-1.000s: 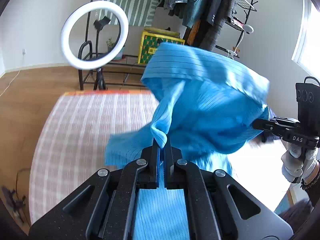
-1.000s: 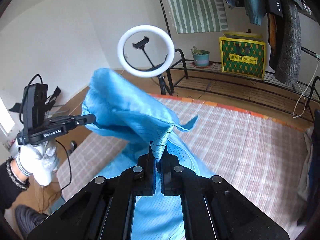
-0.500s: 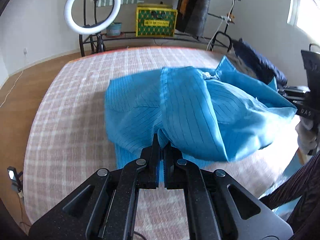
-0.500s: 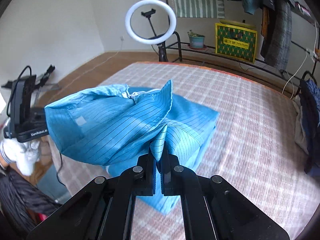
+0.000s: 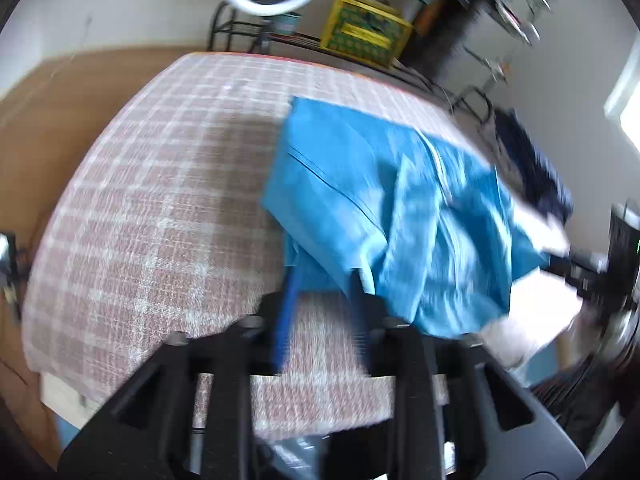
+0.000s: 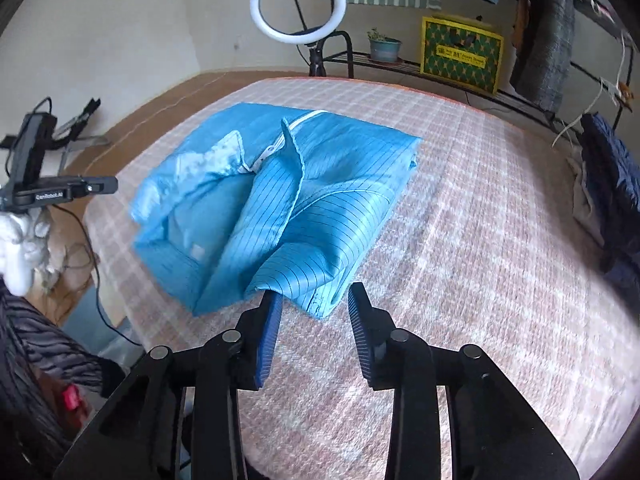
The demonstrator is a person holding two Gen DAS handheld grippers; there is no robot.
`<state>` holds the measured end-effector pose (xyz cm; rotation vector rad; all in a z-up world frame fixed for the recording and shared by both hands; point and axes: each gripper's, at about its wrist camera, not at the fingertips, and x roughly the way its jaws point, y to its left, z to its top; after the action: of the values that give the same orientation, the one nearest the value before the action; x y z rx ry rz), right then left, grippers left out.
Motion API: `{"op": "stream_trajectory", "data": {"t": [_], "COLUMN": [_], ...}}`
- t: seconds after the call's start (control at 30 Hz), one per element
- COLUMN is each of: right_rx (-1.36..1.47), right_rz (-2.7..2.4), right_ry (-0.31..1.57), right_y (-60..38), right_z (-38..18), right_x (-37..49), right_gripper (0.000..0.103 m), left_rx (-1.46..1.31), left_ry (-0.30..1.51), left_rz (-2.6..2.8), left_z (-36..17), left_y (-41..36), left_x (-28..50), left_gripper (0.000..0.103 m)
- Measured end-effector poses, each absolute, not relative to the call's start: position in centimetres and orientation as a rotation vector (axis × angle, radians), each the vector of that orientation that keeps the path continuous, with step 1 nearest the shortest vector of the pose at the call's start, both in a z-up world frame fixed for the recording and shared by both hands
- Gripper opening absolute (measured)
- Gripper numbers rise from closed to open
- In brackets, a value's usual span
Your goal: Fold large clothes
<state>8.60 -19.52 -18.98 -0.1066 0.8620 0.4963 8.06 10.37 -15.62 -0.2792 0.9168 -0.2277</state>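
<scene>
the blue pinstriped garment (image 6: 280, 208) lies bunched and partly folded on the pink-and-white checked bed cover (image 6: 460, 220), nearer the bed's near-left part in the right wrist view; its collar edge stands up in a ridge along the middle and a white zip line shows beside it; the right gripper (image 6: 314, 300) hangs just at the garment's near corner, its jaws opening, the blue pads apart with the cloth's edge lying at the gap but not pinched; the left gripper (image 5: 322, 280) is blurred, its jaws likewise opening, the near hem of the garment (image 5: 380, 208) just ahead of the fingertips and nothing pressed between them; a white-gloved hand (image 6: 20, 240) holds the left gripper's handle at the left edge of the right wrist view; behind the bed stand a ring light (image 6: 298, 2), a potted plant (image 6: 384, 46) and a yellow-green box (image 6: 462, 54) on a low black rack.
</scene>
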Motion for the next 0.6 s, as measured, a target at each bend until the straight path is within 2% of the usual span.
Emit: {"op": "stream_trajectory", "data": {"t": [0.1, 0.37, 0.47, 0.53, 0.57, 0.6], "right_rx": [0.055, 0.608, 0.681, 0.7, 0.712, 0.712], "right_rz": [0.523, 0.626, 0.643, 0.644, 0.653, 0.657], "right_ry": [0.889, 0.982, 0.975, 0.962, 0.96, 0.964], "right_y": [-21.2, -26.1, -27.2, -27.9, -28.2, -28.3], "right_z": [-18.8, -21.8, -22.1, -22.0, -21.9, -21.9], "right_x": [9.5, 13.5, 13.5, 13.3, 13.2, 13.0], "right_gripper": [0.045, 0.046, 0.046, 0.048, 0.048, 0.048], "left_rx": [-0.449, -0.635, -0.656, -0.652, -0.639, -0.626], "left_ry": [0.929, 1.047, 1.061, 1.063, 1.066, 1.066], "left_rz": [-0.215, -0.224, -0.239, -0.241, -0.241, -0.24], "left_z": [-16.0, -20.0, -20.6, -20.7, -20.6, -20.5], "left_y": [12.3, 11.9, 11.5, 11.2, 11.0, 10.9], "left_x": [9.7, 12.5, 13.0, 13.0, 13.0, 13.0], "left_gripper": [0.046, 0.047, 0.047, 0.026, 0.01, 0.004]}}
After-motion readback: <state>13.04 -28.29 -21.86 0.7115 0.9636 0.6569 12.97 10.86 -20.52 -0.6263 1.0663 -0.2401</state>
